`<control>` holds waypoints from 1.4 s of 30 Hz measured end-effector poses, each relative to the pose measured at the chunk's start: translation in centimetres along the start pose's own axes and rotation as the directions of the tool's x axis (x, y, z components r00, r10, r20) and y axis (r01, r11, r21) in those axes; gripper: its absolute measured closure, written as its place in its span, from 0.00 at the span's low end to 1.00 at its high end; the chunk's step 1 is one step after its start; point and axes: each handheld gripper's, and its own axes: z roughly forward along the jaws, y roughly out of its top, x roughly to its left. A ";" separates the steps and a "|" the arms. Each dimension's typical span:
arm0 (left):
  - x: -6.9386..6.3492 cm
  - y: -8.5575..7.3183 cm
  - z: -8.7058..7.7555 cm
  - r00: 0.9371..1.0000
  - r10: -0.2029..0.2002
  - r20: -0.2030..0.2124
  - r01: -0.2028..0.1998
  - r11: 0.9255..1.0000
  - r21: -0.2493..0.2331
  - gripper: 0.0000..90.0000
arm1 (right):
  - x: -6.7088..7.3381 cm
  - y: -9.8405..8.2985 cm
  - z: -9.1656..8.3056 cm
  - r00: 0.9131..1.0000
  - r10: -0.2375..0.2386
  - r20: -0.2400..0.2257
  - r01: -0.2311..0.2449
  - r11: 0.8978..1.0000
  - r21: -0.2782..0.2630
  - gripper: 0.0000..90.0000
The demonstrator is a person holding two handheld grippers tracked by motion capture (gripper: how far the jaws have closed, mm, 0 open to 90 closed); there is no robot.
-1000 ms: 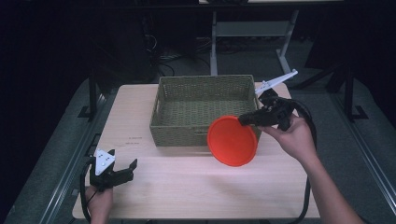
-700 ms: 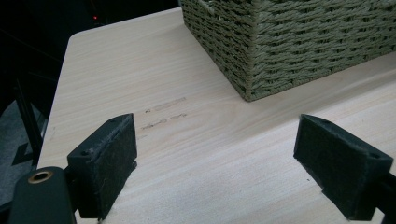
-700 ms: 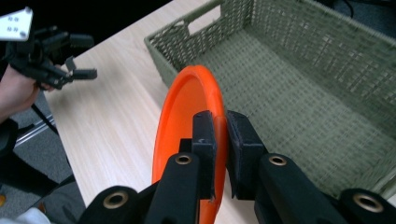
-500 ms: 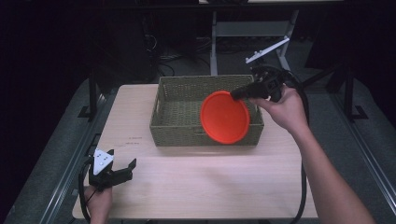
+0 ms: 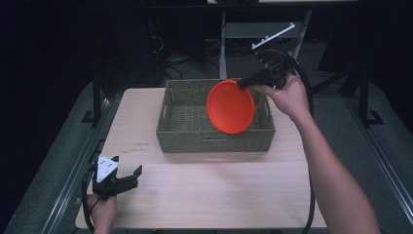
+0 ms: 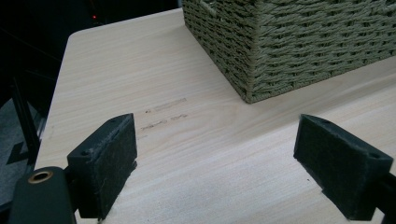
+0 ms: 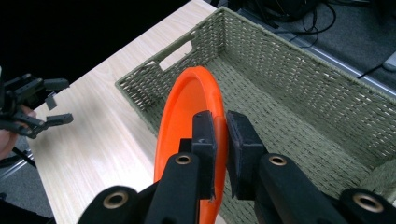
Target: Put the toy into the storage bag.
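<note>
An orange plate hangs tilted over the right half of the green woven basket, held by its rim. My right gripper is shut on that rim from the back right. In the right gripper view the plate stands on edge between the two black pads, above the basket's inside. My left gripper rests at the table's front left corner, open. In the left gripper view its pads stand wide apart with bare tabletop between them, the basket's corner ahead.
The light wood table has free room in front of the basket and to its left. A metal stand and cables sit on the dark floor behind the table. The right forearm crosses the table's right side.
My right gripper has carried the orange plate up and back, from in front of the basket's right front corner to over the basket. The left gripper has stayed put.
</note>
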 end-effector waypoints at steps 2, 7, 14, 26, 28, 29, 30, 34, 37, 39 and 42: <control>0.0 0.0 0.0 1.000 0.000 0.000 0.000 1.000 -0.007 0.14 | -0.3 0.3 0.3 1.000 0.011 -0.004 -0.011 1.000 -0.008 0.92; -0.2 0.0 0.1 1.000 0.014 0.004 -0.014 1.000 -0.009 0.14 | -1.5 0.9 1.0 0.999 0.040 0.007 -0.040 0.999 -0.011 0.92; 0.0 -0.1 0.1 1.000 -0.002 0.002 0.002 1.000 -0.014 0.14 | -3.3 1.3 1.7 0.996 0.081 0.041 -0.080 0.997 -0.021 0.92; 0.1 -0.1 -0.1 1.000 -0.020 0.002 0.020 1.000 -0.019 0.14 | -5.8 0.8 3.6 0.982 0.175 0.064 -0.172 0.984 -0.047 0.92; 0.1 -0.1 -0.1 1.000 -0.020 0.002 0.020 1.000 -0.022 0.14 | -6.1 0.5 4.1 0.980 0.190 0.058 -0.187 0.981 -0.051 0.92; 0.1 -0.1 -0.1 1.000 -0.020 0.002 0.020 1.000 -0.022 0.14 | -6.1 0.5 4.1 0.980 0.190 0.058 -0.187 0.981 -0.051 0.92; 0.2 -0.1 -0.2 1.000 -0.016 0.001 0.016 1.000 -0.019 0.14 | -6.3 0.2 4.5 0.979 0.197 0.054 -0.194 0.980 -0.051 0.92; 0.2 -0.1 -0.2 1.000 -0.018 -0.001 0.018 1.000 -0.017 0.14 | -6.7 -0.1 5.2 0.975 0.212 0.061 -0.209 0.977 -0.045 0.92; 0.2 -0.1 -0.2 1.000 -0.016 -0.001 0.016 1.000 -0.019 0.14 | -7.0 -0.3 5.7 0.973 0.221 0.068 -0.218 0.975 -0.047 0.92; 0.2 -0.1 -0.2 1.000 -0.015 0.000 0.015 1.000 -0.019 0.14 | -7.2 -0.5 6.1 0.971 0.230 0.071 -0.227 0.973 -0.051 0.92; 0.3 -0.1 -0.3 1.000 -0.014 -0.002 0.014 1.000 -0.015 0.14 | -7.3 -0.7 6.9 0.969 0.235 0.070 -0.233 0.972 -0.038 0.92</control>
